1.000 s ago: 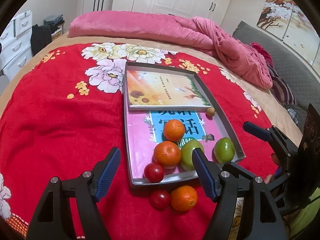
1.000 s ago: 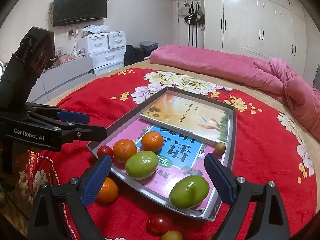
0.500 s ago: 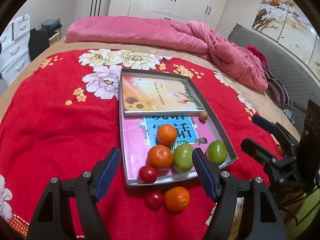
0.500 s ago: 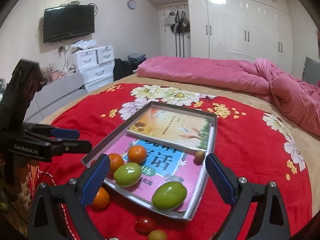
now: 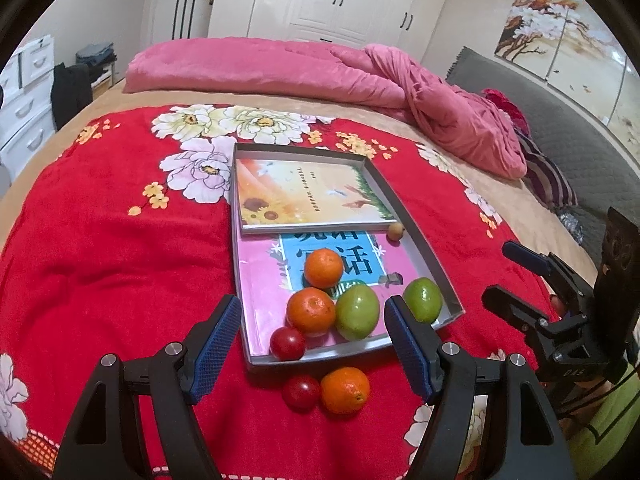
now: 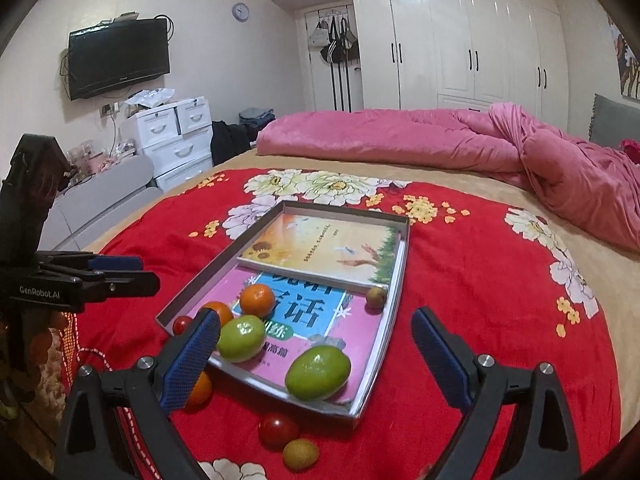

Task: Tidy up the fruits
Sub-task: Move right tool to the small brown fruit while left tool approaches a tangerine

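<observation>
tray (image 5: 424,240): oranges, green fruits inside | orange (image 5: 345,390), tomato (image 5: 301,393): outside

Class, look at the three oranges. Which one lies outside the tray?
The orange on the red blanket, beside a red tomato just in front of the tray's near rim. The other two oranges rest inside the tray.

left wrist: faces tray (image 5: 424,240) | right wrist: same tray (image 6: 396,280)

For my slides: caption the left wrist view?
Open left gripper above a tray of fruit and books.
</observation>
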`<move>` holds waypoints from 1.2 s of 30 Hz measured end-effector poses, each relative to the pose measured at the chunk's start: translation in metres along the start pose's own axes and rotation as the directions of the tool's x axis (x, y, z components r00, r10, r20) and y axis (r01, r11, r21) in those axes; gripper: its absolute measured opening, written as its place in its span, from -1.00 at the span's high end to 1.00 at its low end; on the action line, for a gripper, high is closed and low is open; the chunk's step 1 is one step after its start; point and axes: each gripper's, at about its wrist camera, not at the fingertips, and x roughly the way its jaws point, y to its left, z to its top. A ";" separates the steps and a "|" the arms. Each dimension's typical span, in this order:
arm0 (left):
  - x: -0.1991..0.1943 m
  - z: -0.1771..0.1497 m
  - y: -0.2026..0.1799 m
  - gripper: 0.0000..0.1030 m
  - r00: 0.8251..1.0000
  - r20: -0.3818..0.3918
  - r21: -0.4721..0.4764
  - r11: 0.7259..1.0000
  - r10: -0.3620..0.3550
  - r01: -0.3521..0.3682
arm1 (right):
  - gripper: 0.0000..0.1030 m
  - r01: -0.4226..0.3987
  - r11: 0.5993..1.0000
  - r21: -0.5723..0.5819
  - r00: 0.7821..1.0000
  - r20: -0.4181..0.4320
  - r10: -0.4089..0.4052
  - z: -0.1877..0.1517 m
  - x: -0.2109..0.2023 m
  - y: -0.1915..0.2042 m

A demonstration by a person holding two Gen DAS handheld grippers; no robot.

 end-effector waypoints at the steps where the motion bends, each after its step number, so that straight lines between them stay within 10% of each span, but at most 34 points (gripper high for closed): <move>1: 0.000 -0.001 -0.001 -0.47 1.000 0.000 0.007 1.000 0.000 0.000 | -0.88 0.000 1.000 -0.001 1.000 -0.004 0.000 -0.001 -0.001 0.000; 36: 0.024 -0.046 -0.040 -0.53 0.978 -0.196 0.115 0.989 -0.073 0.097 | -0.88 0.025 0.998 -0.057 0.983 -0.179 -0.034 -0.035 0.002 0.015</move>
